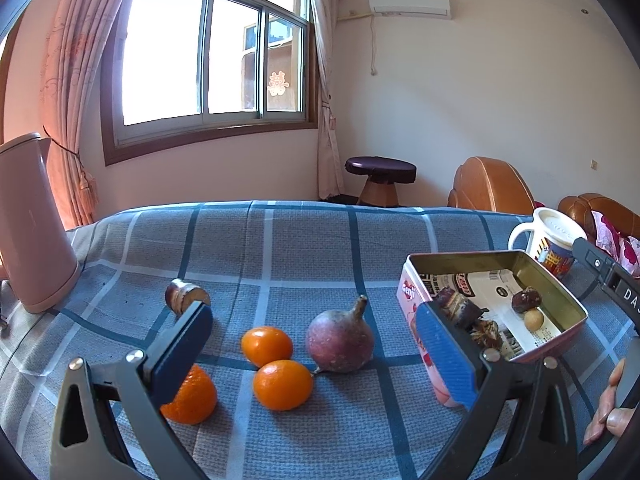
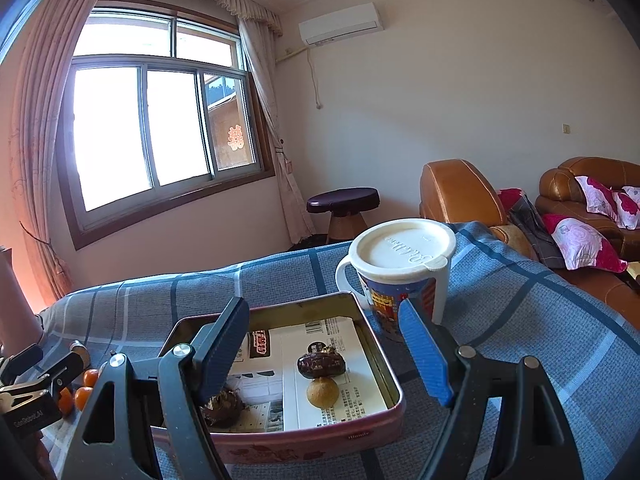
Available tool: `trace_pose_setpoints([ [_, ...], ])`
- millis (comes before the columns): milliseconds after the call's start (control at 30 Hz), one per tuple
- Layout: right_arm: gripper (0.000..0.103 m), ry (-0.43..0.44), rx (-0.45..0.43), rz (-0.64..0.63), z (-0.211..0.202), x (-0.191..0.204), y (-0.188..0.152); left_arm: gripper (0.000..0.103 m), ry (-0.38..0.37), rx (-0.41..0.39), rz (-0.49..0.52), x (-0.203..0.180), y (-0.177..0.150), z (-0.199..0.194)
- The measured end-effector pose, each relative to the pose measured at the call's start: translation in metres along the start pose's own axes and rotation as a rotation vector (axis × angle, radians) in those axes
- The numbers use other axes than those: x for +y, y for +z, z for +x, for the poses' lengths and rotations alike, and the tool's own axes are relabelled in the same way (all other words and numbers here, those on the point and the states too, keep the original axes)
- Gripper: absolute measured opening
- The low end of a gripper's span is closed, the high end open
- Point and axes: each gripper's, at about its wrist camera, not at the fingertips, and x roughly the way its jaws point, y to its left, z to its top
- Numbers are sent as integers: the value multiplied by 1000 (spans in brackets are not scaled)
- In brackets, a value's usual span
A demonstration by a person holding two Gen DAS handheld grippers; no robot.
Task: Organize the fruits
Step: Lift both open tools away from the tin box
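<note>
the cloth [image 1: 304, 240] is grey-blue with a plaid of dark blue and pale stripes. three oranges [image 1: 282, 385] are bright orange; the round fruit [image 1: 339, 340] beside them is dull purple-red with a brownish stem. the tin [image 2: 320, 438] is pink outside, gold-toned inside, lined with white printed paper; in it lie a dark brown date [image 2: 321, 364] and a tan ball [image 2: 322, 392]. the left gripper [image 1: 316, 344] and right gripper [image 2: 324, 352] have blue pads on dark grey frames. the jug [image 1: 30, 224] is pink. the mug [image 2: 400, 268] is white with a blue and red print.
</note>
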Motion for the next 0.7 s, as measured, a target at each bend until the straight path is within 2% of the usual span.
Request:
trace_pose_setpoints([
  [367,78,-9,14,-38,-13,24,-10,103,-11,16,25,20,-3,-4],
  [700,78,44,61,-65,-16,58,-19,103,-21,31,45,41,-4,-6],
])
